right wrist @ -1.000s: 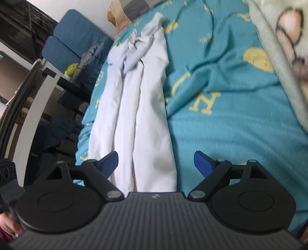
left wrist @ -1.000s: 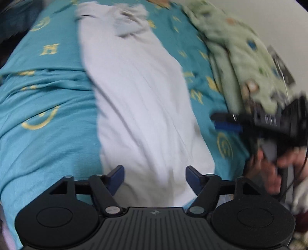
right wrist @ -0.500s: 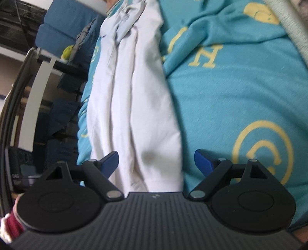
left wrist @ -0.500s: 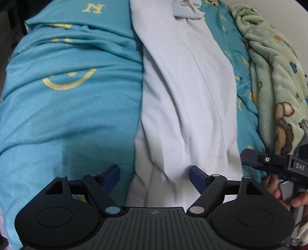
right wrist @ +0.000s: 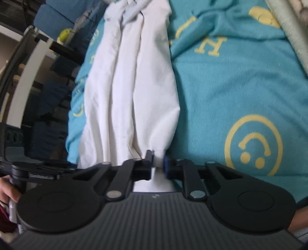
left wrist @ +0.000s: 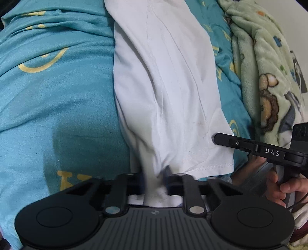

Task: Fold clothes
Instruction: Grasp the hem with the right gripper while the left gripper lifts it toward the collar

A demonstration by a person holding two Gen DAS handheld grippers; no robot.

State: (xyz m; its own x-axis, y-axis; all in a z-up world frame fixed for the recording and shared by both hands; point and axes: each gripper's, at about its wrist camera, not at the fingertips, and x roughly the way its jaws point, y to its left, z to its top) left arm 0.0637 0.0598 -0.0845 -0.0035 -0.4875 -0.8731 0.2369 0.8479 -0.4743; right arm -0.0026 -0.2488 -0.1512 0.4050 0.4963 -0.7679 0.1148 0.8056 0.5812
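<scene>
A long white garment (left wrist: 169,86), folded lengthwise, lies on the teal bed cover (left wrist: 57,105). In the left wrist view my left gripper (left wrist: 155,178) is at the garment's near hem on its left side; its jaws are closing and a bunch of white cloth is pinched between them. My right gripper (right wrist: 158,161) is shut on the near right corner of the same white garment (right wrist: 134,86). Its fingers (left wrist: 217,137) also show side-on in the left wrist view, at that hem corner. The garment's far end is crumpled.
A pale green fleece blanket (left wrist: 265,67) with bear prints lies along the right of the bed. A person's hand (left wrist: 284,188) holds the right gripper's handle. Left of the bed stand a blue chair (right wrist: 53,17) and a white frame (right wrist: 25,77).
Both grippers stood open over the garment's near hem; now both have closed on it. The left view has tilted further down toward the hem.
</scene>
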